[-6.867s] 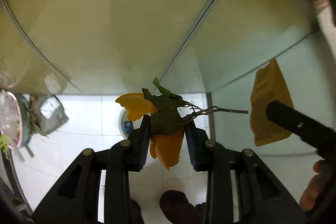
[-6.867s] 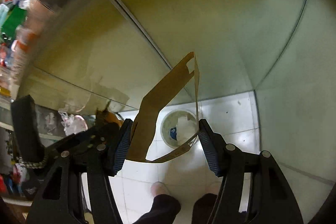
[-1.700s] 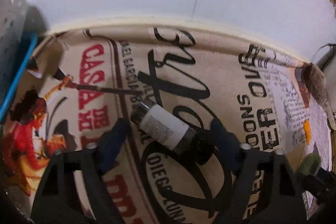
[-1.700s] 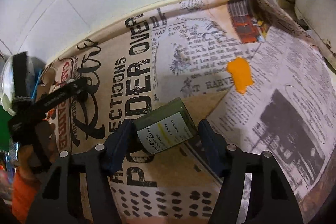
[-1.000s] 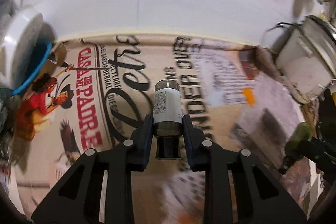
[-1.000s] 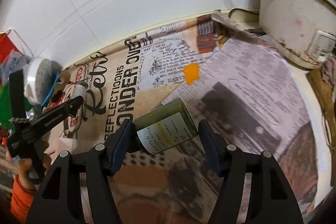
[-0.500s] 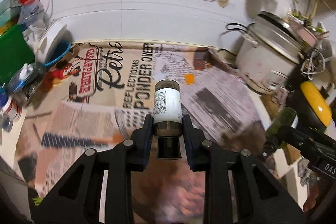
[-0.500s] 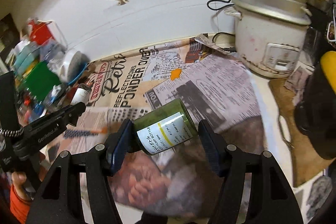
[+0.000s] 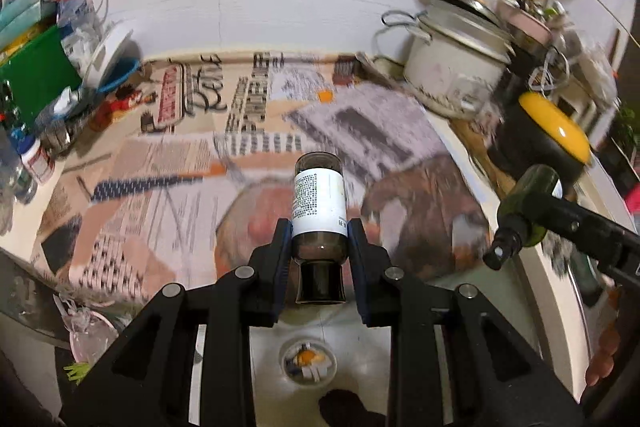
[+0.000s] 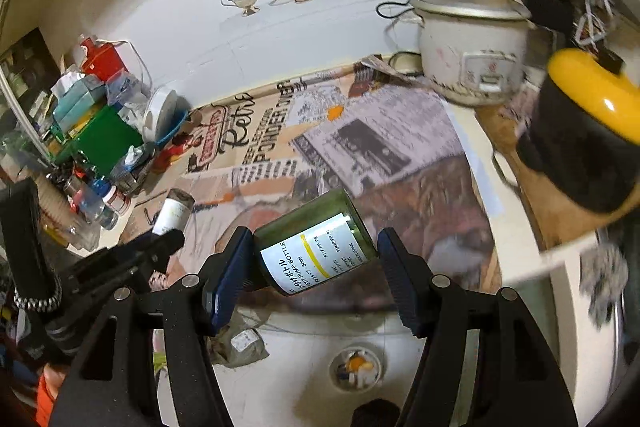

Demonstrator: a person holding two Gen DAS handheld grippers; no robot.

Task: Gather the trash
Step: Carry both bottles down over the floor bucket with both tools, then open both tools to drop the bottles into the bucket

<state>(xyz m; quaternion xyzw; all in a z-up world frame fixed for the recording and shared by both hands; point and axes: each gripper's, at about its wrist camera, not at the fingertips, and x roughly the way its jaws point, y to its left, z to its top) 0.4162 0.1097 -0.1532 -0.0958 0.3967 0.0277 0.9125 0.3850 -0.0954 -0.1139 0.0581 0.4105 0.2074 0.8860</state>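
We work above a tabletop (image 9: 400, 131) covered with a newspaper-print cloth, its far edge crowded by a white rice cooker (image 9: 452, 75) and a black pot with a yellow lid (image 10: 592, 131). Below the near edge, on the tiled floor, stands the round trash bin (image 9: 307, 361). It lies directly beneath both grippers, slightly nearer the left one, so we judge that the coming move is a descent toward it.

The right gripper (image 10: 316, 263) is clamped at medium width on a green pump bottle (image 10: 316, 247) with a white and yellow label. Its long axis tilts across the fingers, base up and to the right.

The left gripper (image 9: 319, 239) is closed narrowly on a dark brown glass bottle (image 9: 319, 203) with a white printed label. Its long axis runs along the fingers, the black cap toward the camera and the base pointing away.
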